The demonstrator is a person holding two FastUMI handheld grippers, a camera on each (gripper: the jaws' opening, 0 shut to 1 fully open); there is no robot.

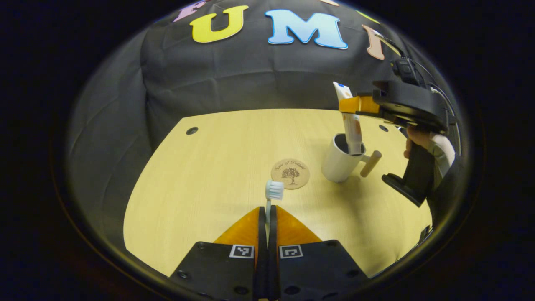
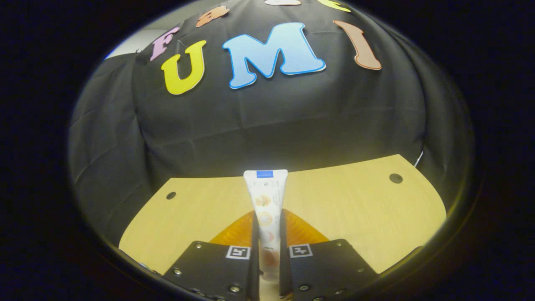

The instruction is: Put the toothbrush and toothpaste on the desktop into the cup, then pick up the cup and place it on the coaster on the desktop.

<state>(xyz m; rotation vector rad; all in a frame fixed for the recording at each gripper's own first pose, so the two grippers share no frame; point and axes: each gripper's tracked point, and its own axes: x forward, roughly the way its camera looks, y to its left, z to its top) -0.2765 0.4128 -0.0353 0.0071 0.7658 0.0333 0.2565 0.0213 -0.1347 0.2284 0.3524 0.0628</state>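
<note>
So the left gripper (image 1: 268,217) has its fingers pinched nearly together on the stem of one white-bristled toothbrush (image 1: 273,190), head sticking up above the pale wooden table (image 1: 200,175). The right gripper (image 2: 267,234) has its fingers clamped on one white toothpaste tube (image 2: 266,200), held upright. From the left gripper view, that tube's lower end sits inside the single white cup (image 1: 340,161) with a wooden handle. One round cork coaster (image 1: 290,173) lies just beside the cup.
</note>
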